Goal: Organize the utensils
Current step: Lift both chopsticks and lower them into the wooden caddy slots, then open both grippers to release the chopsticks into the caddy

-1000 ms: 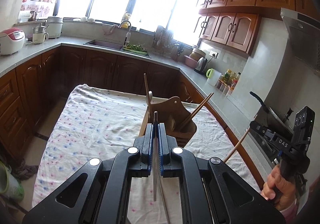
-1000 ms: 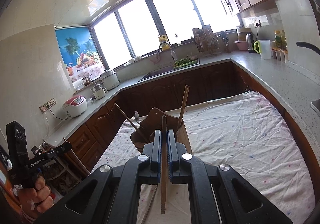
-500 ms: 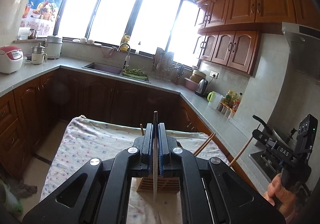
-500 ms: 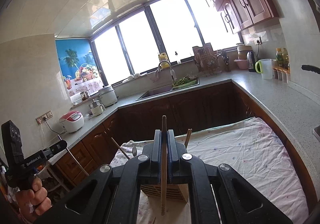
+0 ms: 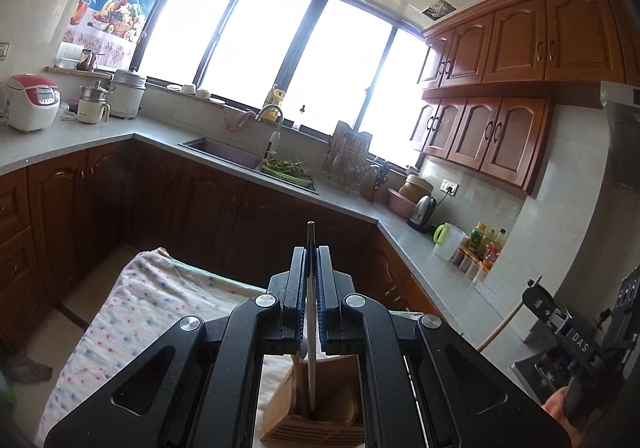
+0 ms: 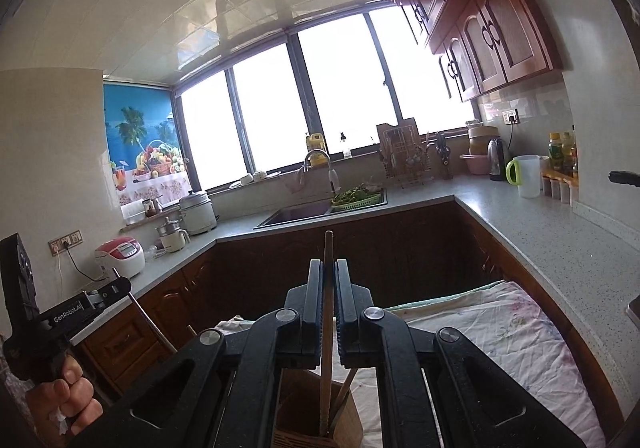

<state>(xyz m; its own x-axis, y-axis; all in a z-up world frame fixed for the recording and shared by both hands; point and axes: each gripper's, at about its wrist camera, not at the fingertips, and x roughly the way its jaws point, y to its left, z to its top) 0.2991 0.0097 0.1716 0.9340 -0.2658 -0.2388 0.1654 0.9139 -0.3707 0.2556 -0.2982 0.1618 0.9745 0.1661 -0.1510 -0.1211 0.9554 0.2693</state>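
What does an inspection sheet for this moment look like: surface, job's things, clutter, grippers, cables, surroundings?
Surface: table under a floral cloth, creased.
Job's things: wooden holder on the cloth, sticks in it; metal chopstick and wooden chopstick, lower ends in the holder.
Clutter: nothing seen on the cloth.
Grippers: left gripper shut on the metal chopstick; right gripper shut on the wooden chopstick.
Cables: cord from a wall socket to the rice cooker.
Surroundings: kitchen counter, sink, kettle, cabinets.

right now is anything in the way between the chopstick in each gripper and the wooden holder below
Nothing visible blocks either one. The left gripper holds a metal chopstick whose lower end is already inside the wooden utensil holder. The right gripper holds a wooden chopstick reaching into the same holder, beside chopsticks already there.
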